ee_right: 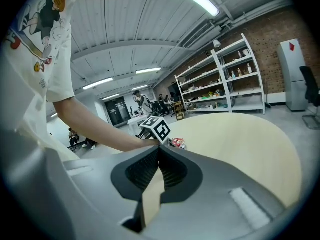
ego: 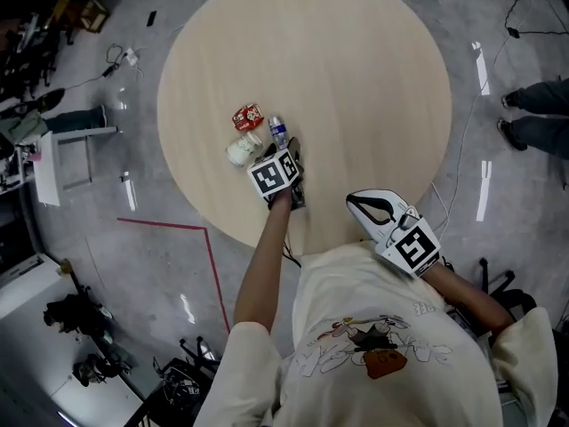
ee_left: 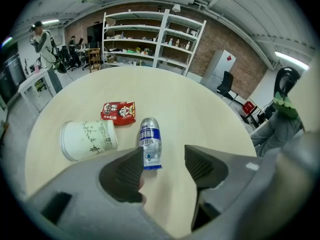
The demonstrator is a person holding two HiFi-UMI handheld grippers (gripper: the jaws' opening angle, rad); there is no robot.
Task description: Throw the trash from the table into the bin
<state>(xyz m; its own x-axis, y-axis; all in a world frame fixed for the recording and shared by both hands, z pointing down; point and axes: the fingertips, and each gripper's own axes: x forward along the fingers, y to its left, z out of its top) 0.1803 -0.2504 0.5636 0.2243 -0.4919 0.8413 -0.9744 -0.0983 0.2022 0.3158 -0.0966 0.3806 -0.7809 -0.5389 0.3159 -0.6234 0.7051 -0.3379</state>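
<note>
On desk (ego: 356,78), left tongs (ee_left: 164,158) half open, empty, bottle (ee_left: 149,143) just ahead; cup (ee_left: 89,140), packet (ee_left: 119,112) beside bottle. Right tongs (ee_right: 159,149) closed, empty, near desk edge.

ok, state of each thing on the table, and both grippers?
paper cup: lying on its side
small bottle: lying on its side, not gripped
red snack packet: lying flat, just behind the cup and bottle
left gripper: open, empty, bottle just ahead of its jaws
right gripper: shut, empty
</note>
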